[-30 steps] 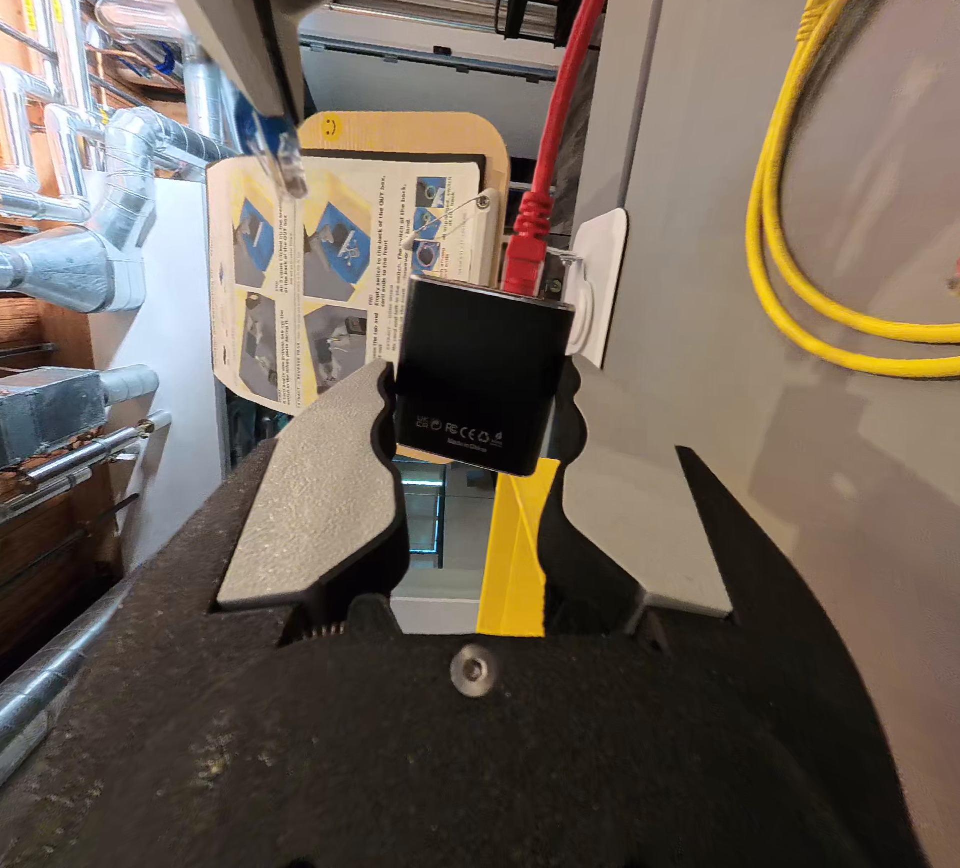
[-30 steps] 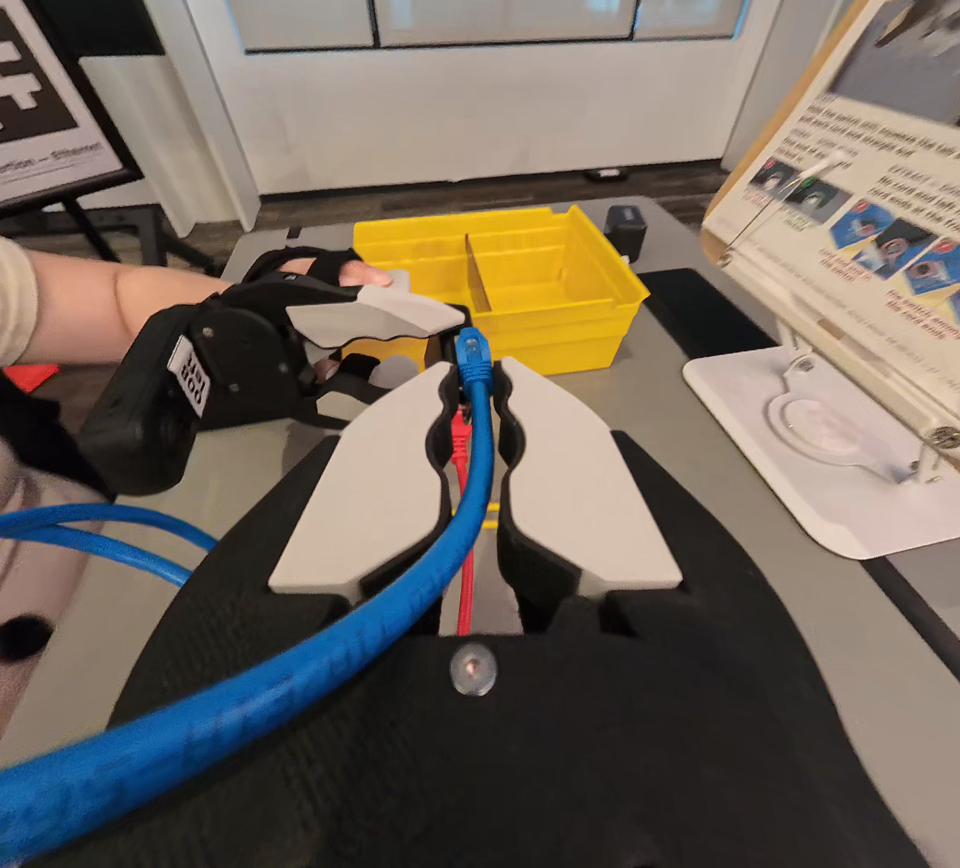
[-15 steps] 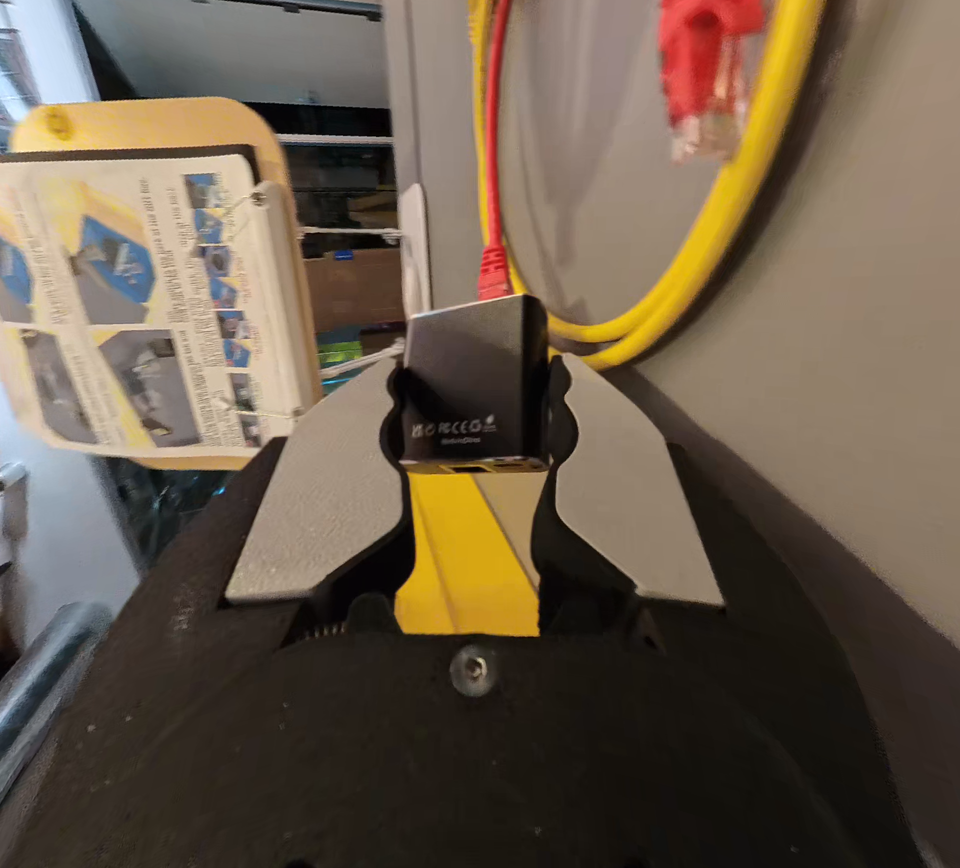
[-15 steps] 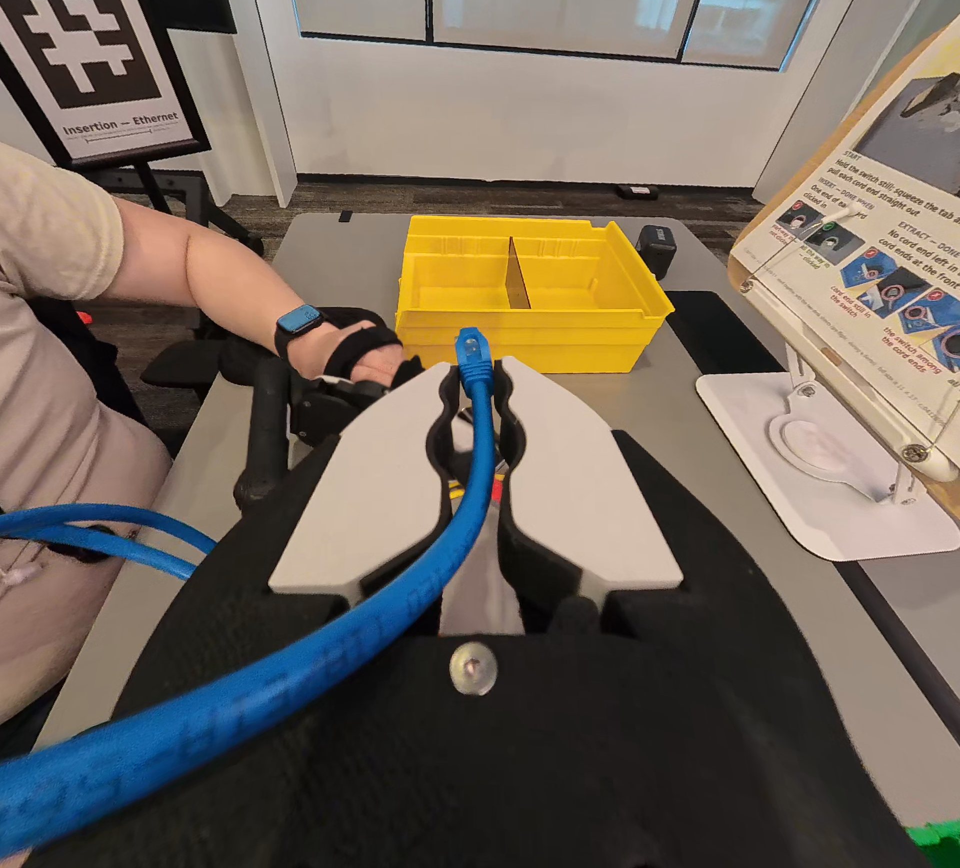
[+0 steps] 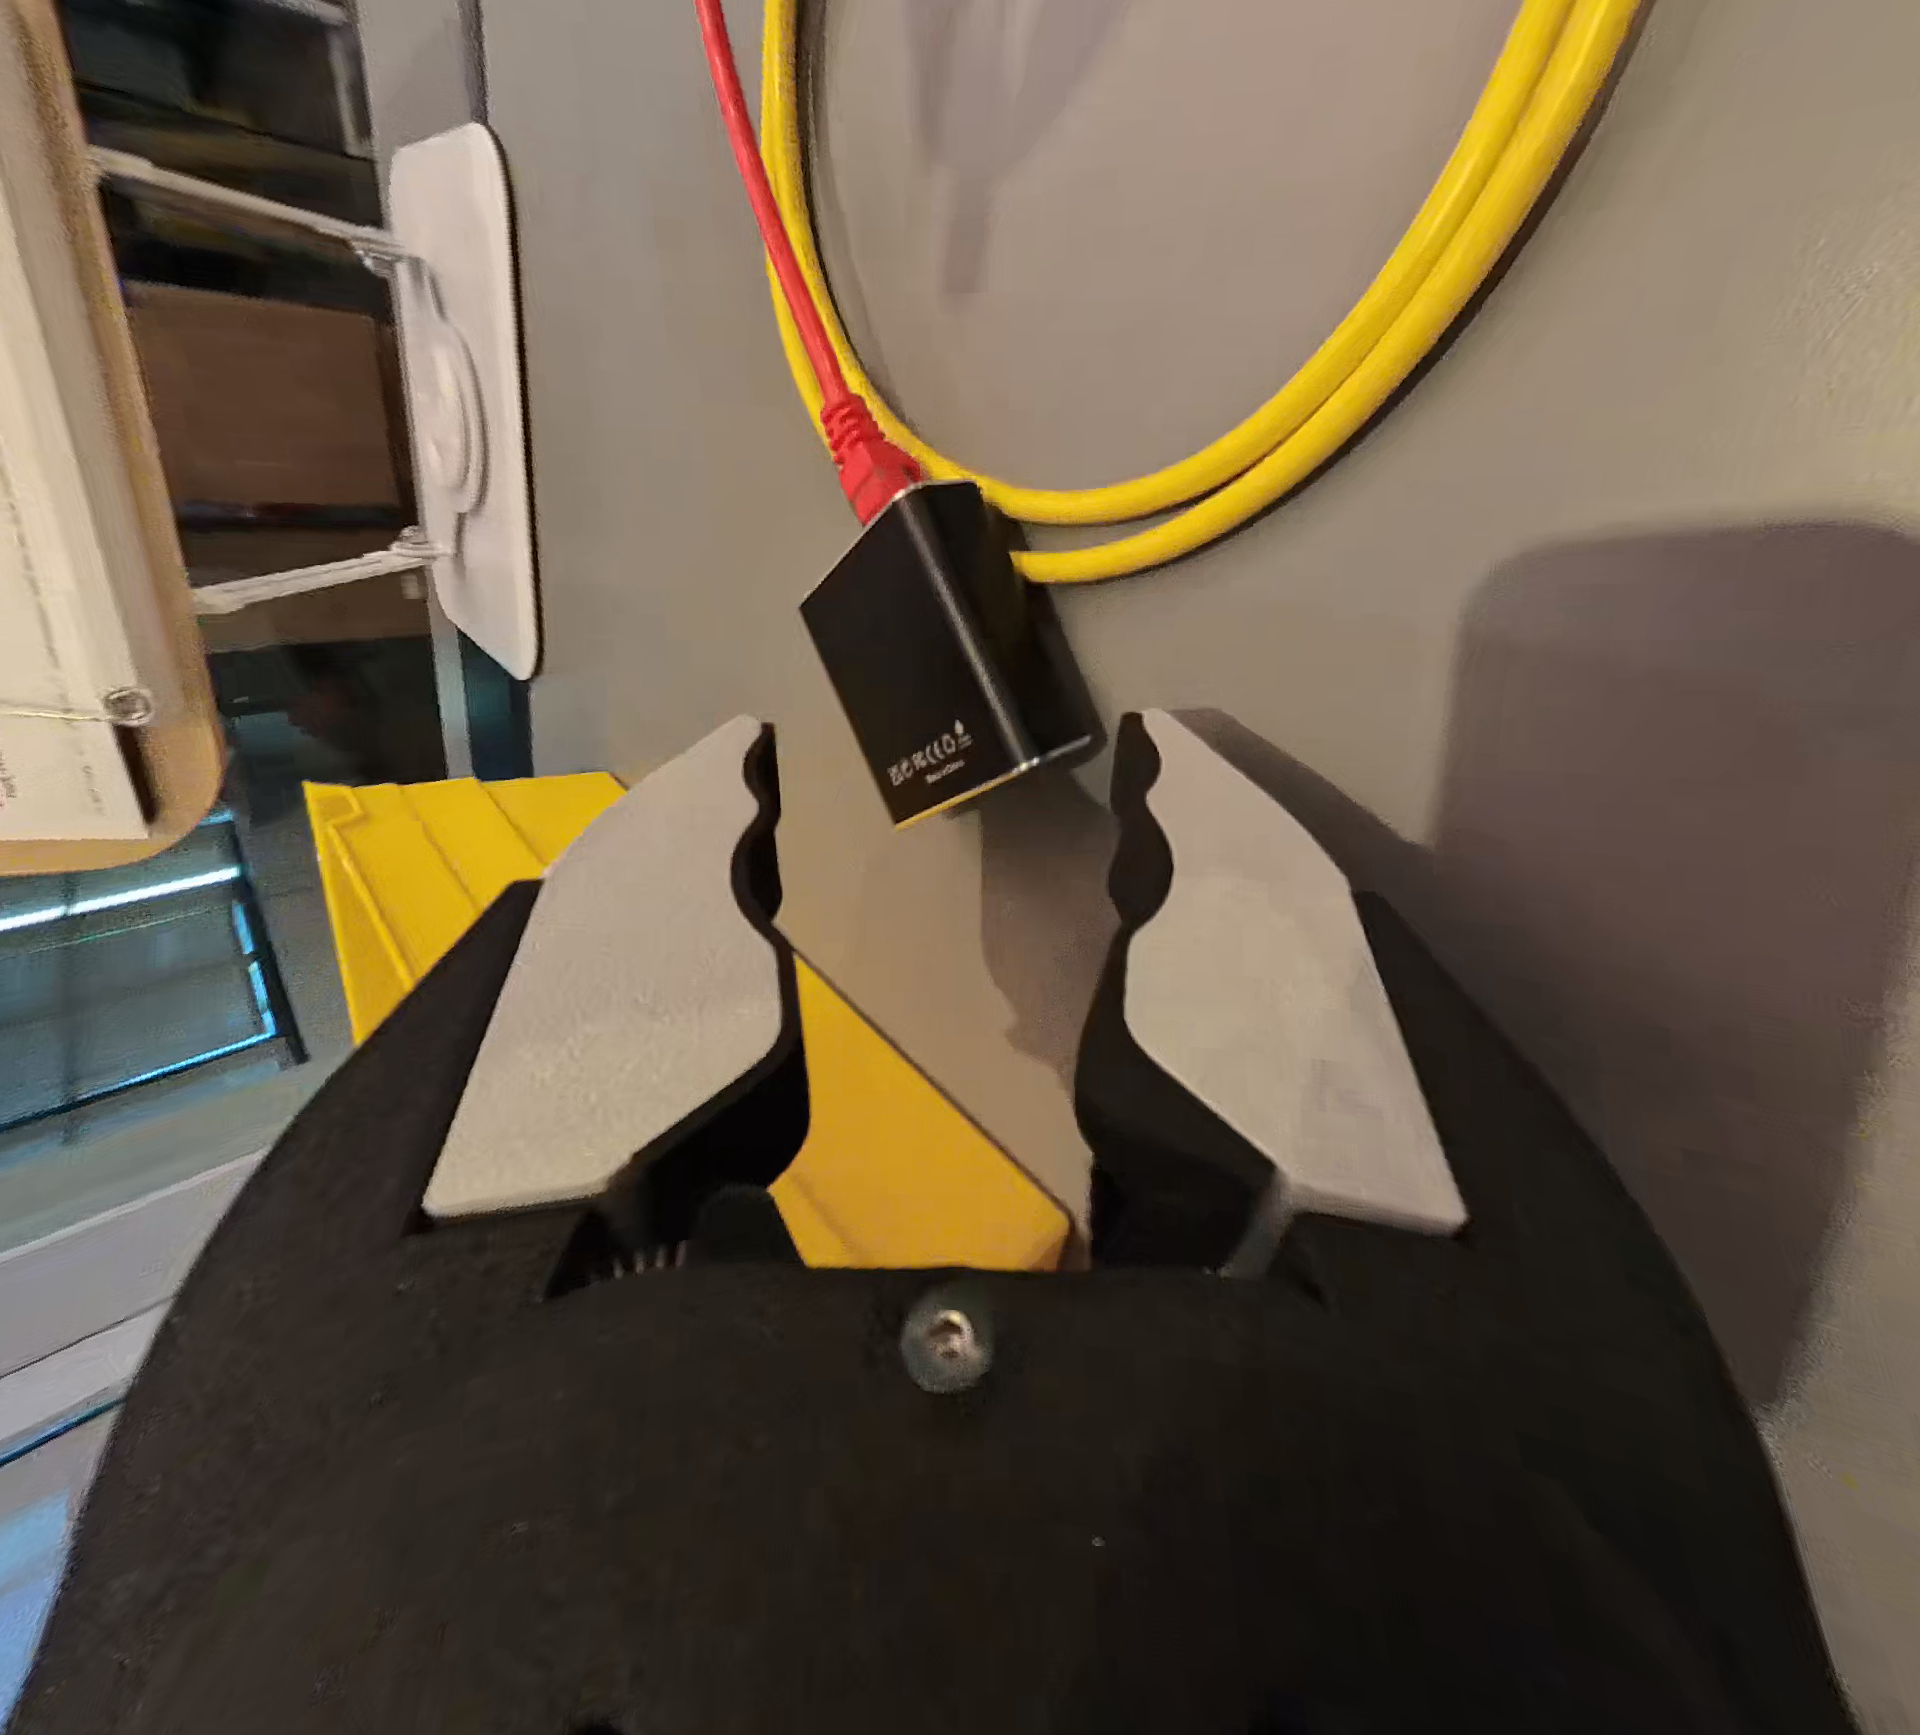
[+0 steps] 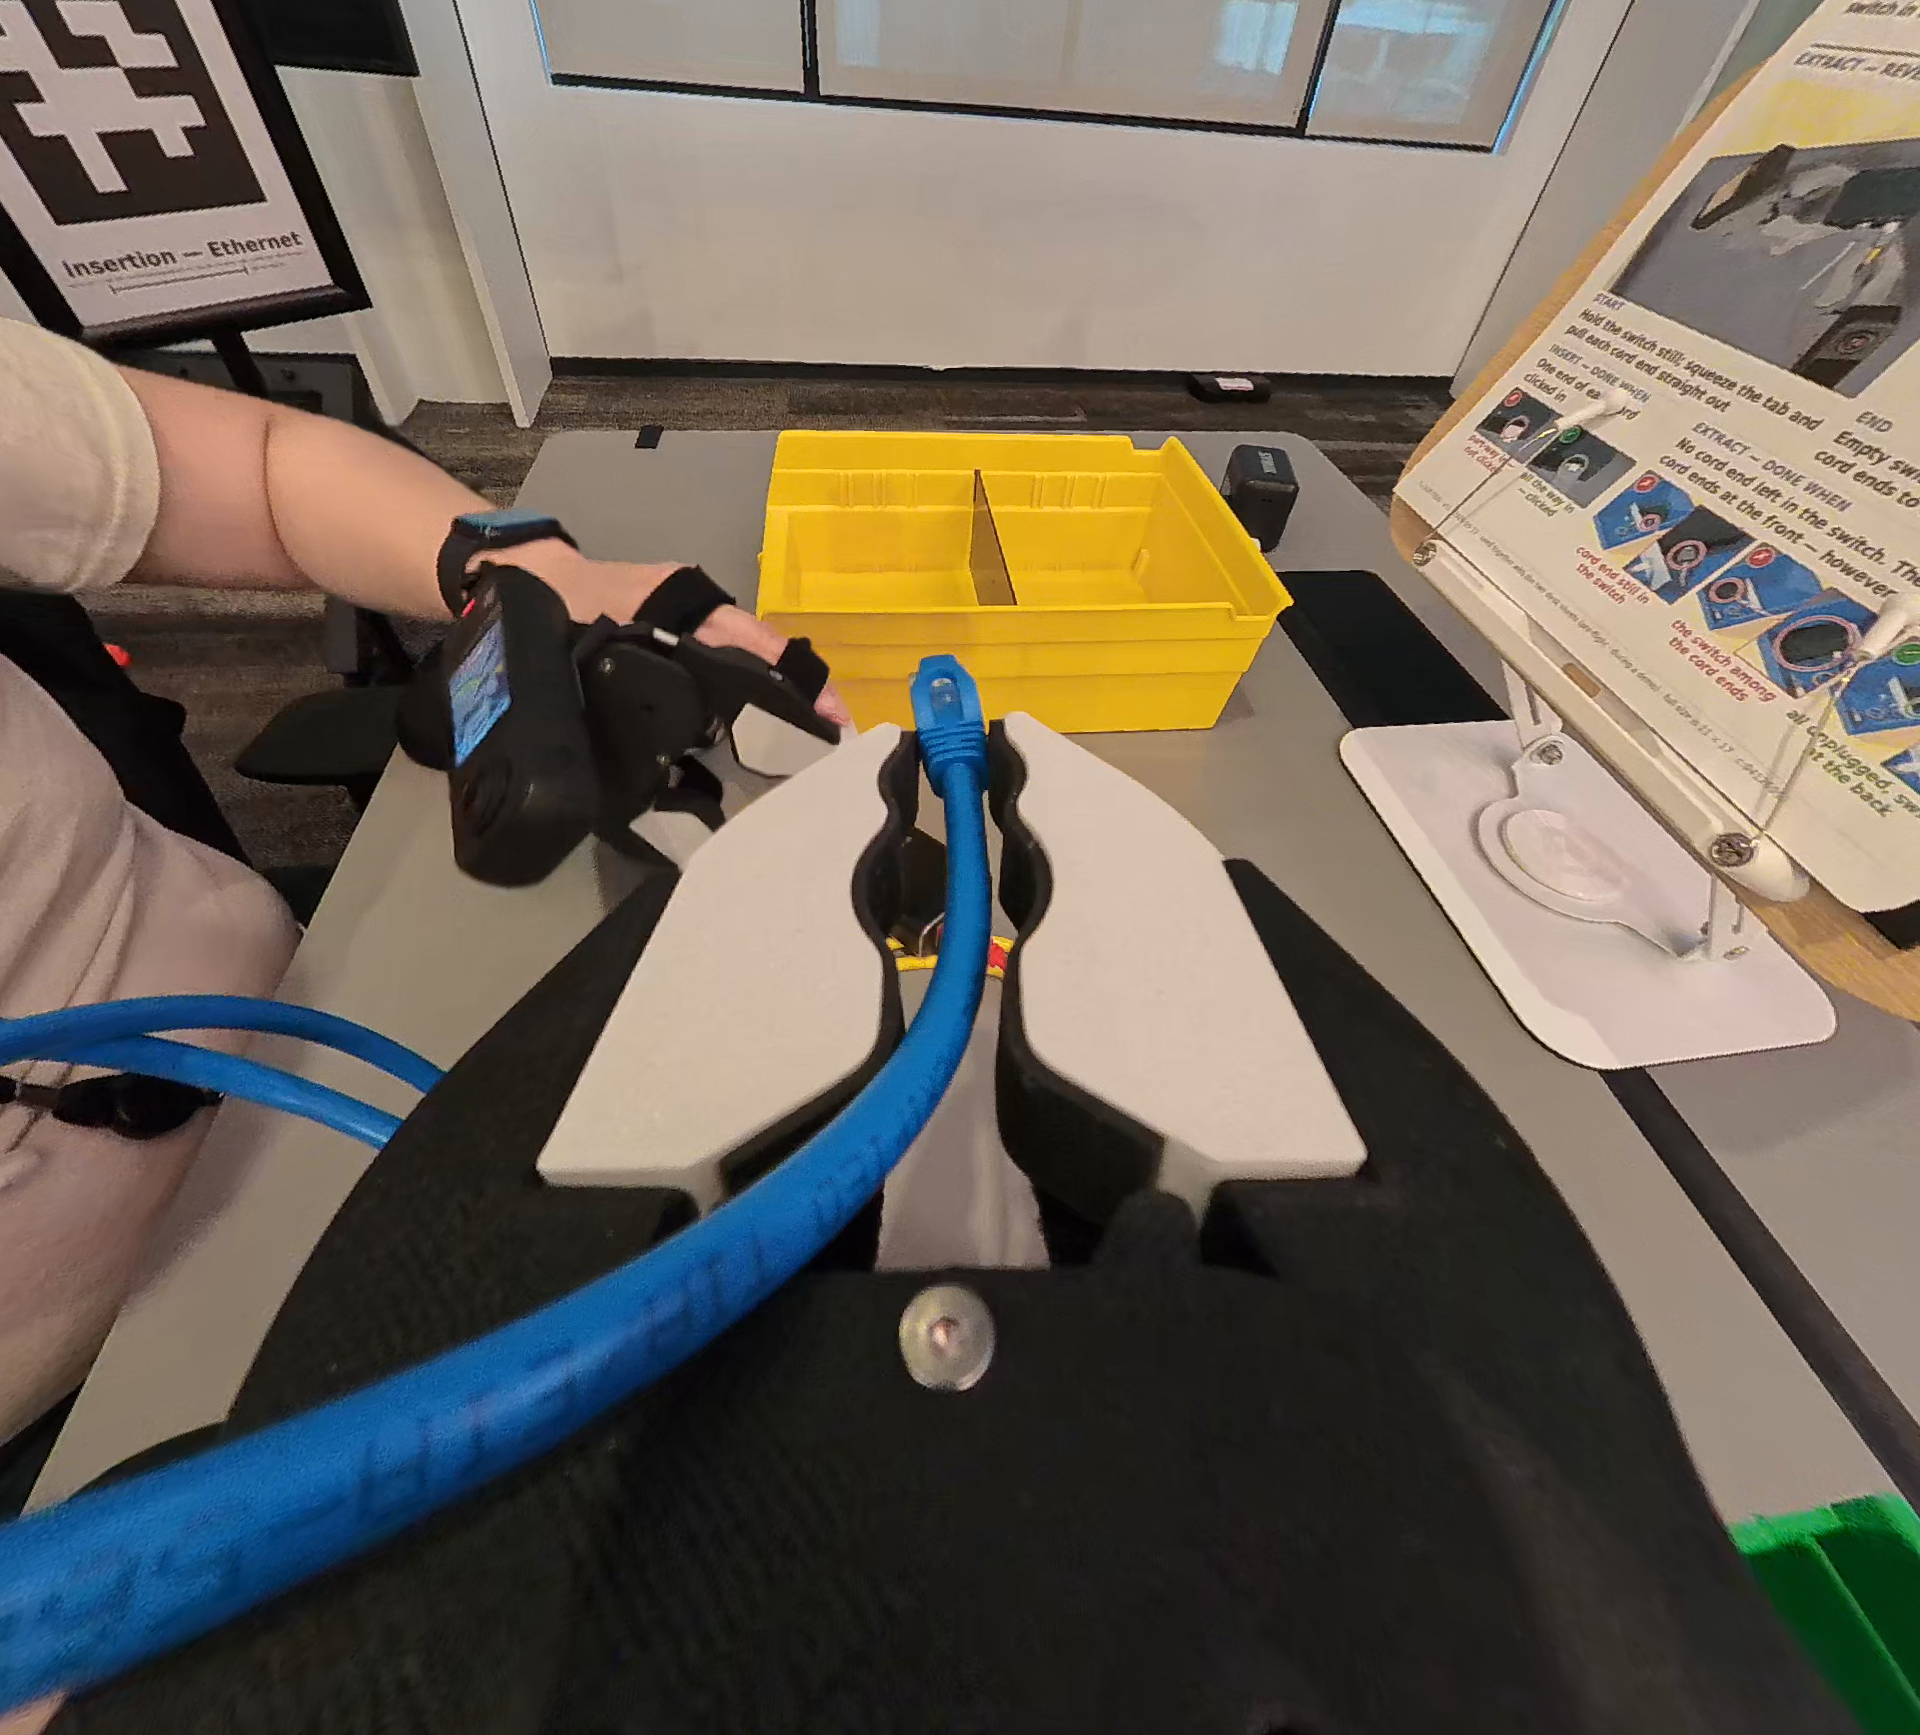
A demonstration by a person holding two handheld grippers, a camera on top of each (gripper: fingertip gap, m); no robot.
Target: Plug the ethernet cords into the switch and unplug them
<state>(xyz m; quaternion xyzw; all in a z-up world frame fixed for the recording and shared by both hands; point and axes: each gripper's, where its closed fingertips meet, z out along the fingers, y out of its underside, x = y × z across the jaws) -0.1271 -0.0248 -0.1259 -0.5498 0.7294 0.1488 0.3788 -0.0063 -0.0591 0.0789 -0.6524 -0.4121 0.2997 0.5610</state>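
In the left wrist view the black switch (image 5: pixel 935 646) lies tilted on the grey table (image 5: pixel 1610 283). A red cord (image 5: pixel 727 85) is plugged into its far end. My left gripper (image 5: pixel 943 729) is open. The switch's near end stands between the fingertips (image 5: pixel 1195 812) with a gap on each side. A yellow cord (image 5: pixel 1455 251) loops beside the switch. My right gripper (image 6: pixel 948 729) is shut on the blue ethernet cord (image 6: pixel 961 854) just behind its plug (image 6: pixel 940 693), which sticks out past the tips. The left gripper's body (image 6: pixel 540 729) shows at the left of the right wrist view.
A yellow divided bin (image 6: pixel 1018 646) stands on the table beyond both grippers. A small black box (image 6: pixel 1259 480) sits behind it. An instruction board on a white stand (image 6: pixel 1558 906) is at the right. A person's arm (image 6: pixel 260 490) reaches in from the left. A green bin (image 6: pixel 1849 1602) is at the near right. My right fingertips sit around 25 centimeters from my left ones.
My left gripper was shut on the switch and held it up; now it has opened and the switch lies free on the table. My right gripper keeps the blue cord.
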